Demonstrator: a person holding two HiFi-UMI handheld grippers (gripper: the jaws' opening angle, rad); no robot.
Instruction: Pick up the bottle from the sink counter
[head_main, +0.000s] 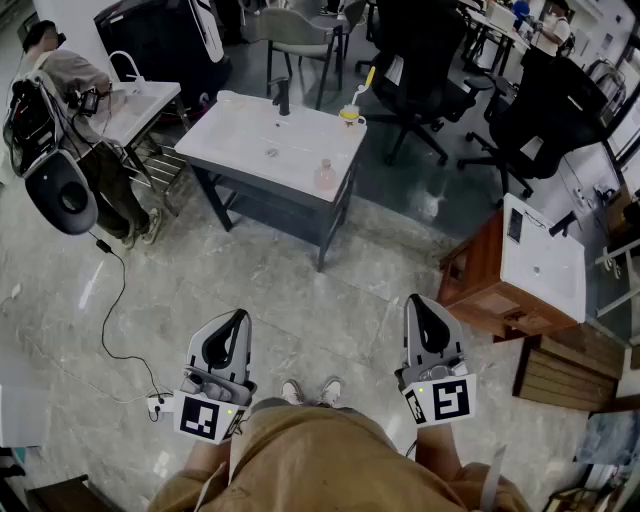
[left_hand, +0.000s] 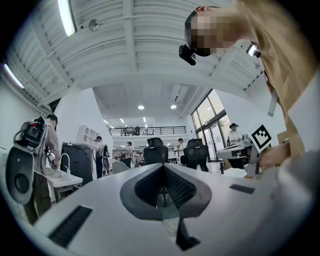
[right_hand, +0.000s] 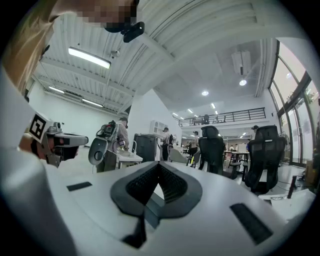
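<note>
head view, seemingly pink bottle on sink counter, office chairs behind

Pinkish bottle stands upright near sink counter's front edge.

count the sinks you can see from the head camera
3. The middle sink counter holds the bottle; a second sink is far left beside a person; a third sink sits right, on a wooden cabinet. Others may be hidden.

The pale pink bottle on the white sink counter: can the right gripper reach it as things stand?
Probably not yet: the pale pink bottle stands far ahead of the right gripper, across grey marble floor. Nothing seems to block the way.
</note>
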